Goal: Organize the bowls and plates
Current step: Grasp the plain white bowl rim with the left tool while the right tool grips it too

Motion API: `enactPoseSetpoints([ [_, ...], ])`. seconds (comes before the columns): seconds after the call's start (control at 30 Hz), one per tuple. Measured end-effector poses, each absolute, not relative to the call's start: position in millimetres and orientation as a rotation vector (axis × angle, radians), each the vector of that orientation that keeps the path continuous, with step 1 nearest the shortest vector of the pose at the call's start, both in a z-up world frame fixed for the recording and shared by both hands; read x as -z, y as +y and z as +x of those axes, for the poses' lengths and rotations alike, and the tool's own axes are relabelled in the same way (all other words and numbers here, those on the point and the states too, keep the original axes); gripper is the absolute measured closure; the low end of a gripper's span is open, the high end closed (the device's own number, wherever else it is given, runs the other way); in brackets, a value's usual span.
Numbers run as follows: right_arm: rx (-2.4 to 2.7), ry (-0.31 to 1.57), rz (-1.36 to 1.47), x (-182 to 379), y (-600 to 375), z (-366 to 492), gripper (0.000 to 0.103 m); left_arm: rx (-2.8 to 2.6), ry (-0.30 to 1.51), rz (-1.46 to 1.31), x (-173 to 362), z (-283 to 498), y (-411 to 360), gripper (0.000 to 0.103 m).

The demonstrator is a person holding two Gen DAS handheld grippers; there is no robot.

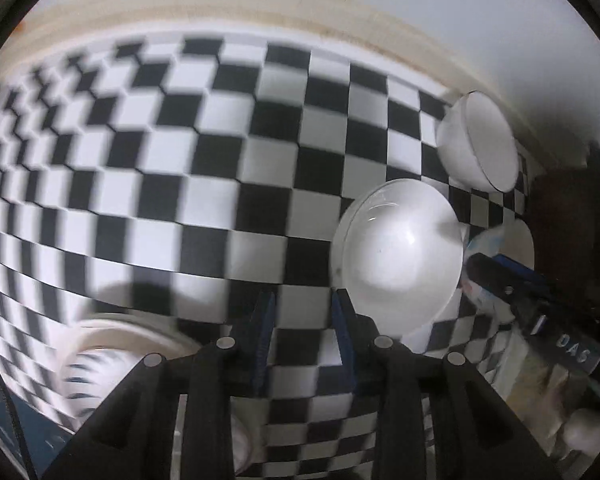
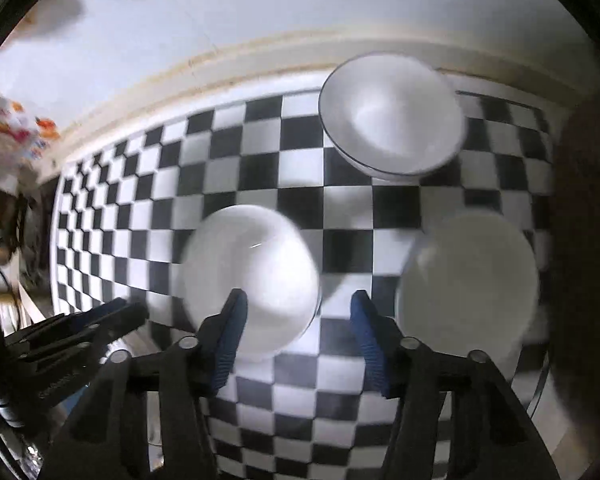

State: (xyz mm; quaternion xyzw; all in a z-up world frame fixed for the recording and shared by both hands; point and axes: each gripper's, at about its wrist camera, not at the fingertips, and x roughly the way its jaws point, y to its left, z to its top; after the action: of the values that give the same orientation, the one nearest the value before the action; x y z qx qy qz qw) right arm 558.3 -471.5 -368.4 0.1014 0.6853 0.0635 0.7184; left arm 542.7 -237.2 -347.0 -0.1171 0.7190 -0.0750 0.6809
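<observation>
In the right wrist view my right gripper point(image 2: 298, 300) is open and empty above a black-and-white checkered table point(image 2: 340, 208). A white bowl point(image 2: 252, 276) sits just ahead of its left finger. A white plate point(image 2: 468, 284) lies at the right. A dark-rimmed white bowl point(image 2: 392, 116) stands at the far edge. In the left wrist view my left gripper point(image 1: 304, 300) is open and empty. The white bowl point(image 1: 400, 256) is just right of its right finger. The dark-rimmed bowl point(image 1: 476, 144) is farther right. My right gripper point(image 1: 512, 280) shows at the right. White dishes point(image 1: 112, 344) lie at the lower left, blurred.
A pale wooden ledge point(image 1: 220, 4) and a white wall border the table's far side. A dark object point(image 1: 572, 216) stands at the right edge. Colourful packaging point(image 2: 12, 136) sits off the table's left end. The left gripper point(image 2: 80, 328) shows at the lower left.
</observation>
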Motion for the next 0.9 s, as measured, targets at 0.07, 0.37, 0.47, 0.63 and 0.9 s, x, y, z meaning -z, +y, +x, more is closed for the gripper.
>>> enactPoseSetpoints([
  [0.07, -0.161, 1.566, 0.187, 387.6, -470.3, 574.1, 0.057, 0.177, 1.657, -0.323, 364.3, 547.4, -242.0, 0.076],
  [0.37, -0.216, 1.683, 0.122, 439.6, -461.5, 608.0, 0.094, 0.197, 1.687, -0.319, 395.7, 555.1, -261.5, 0.086],
  [0.47, -0.218, 1.675, 0.105, 441.6, -459.6, 611.3, 0.094, 0.21, 1.665, -0.285, 389.3, 555.3, -271.0, 0.086],
  [0.63, -0.237, 1.665, 0.111, 436.8, -461.4, 607.9, 0.095, 0.209, 1.641, -0.221, 374.2, 551.7, -276.0, 0.086],
  [0.9, -0.257, 1.642, 0.165, 414.1, -463.0, 563.9, 0.096, 0.241, 1.617, -0.134, 348.3, 526.2, -279.0, 0.086],
])
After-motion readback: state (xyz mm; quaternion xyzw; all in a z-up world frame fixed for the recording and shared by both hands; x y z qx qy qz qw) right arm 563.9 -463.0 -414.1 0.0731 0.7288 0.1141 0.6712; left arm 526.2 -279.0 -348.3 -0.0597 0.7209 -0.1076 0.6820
